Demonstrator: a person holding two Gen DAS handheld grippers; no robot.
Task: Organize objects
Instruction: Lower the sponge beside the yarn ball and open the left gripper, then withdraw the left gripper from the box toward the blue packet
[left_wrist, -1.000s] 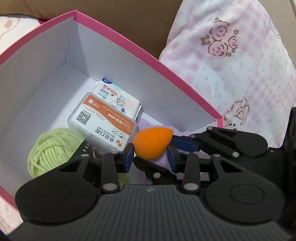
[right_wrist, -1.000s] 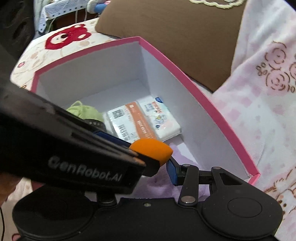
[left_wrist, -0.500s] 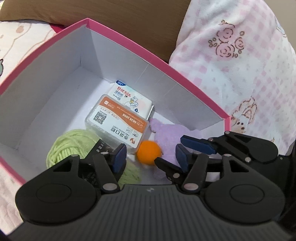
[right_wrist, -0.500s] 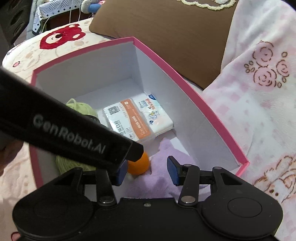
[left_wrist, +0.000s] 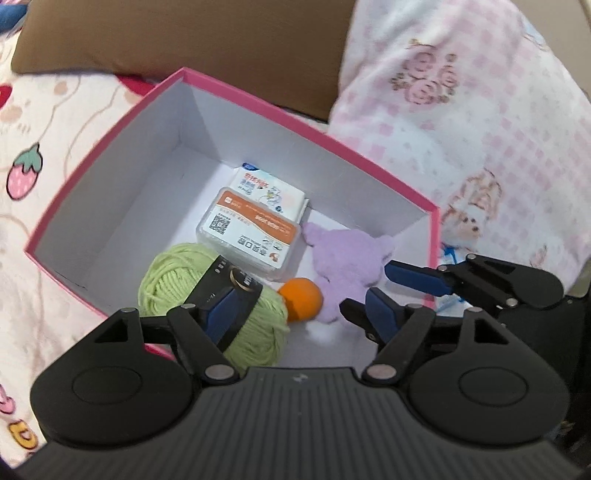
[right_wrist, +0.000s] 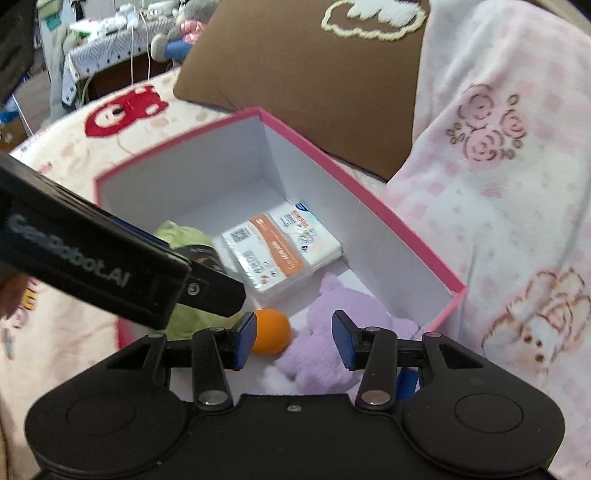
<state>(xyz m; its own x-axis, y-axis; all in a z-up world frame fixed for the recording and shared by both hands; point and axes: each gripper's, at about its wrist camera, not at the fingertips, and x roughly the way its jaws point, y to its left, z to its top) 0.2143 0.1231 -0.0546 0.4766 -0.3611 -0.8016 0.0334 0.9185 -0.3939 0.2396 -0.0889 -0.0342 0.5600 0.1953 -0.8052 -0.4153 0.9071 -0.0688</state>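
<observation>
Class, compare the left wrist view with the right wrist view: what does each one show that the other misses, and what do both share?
Only the left wrist view shows a strawberry print on the bedding. Only the right wrist view shows a cluttered table in the background and a cloud motif on the brown cushion. Both show the pink box, green yarn, orange sponge, purple plush and two packets.

My left gripper (left_wrist: 295, 317) hangs above the pink box (left_wrist: 110, 147), tilted steeply down, its jaws opening with nothing pressed between them. My right gripper (right_wrist: 293, 343) sits just beside it over the box's near end, jaws partly apart and empty.
</observation>
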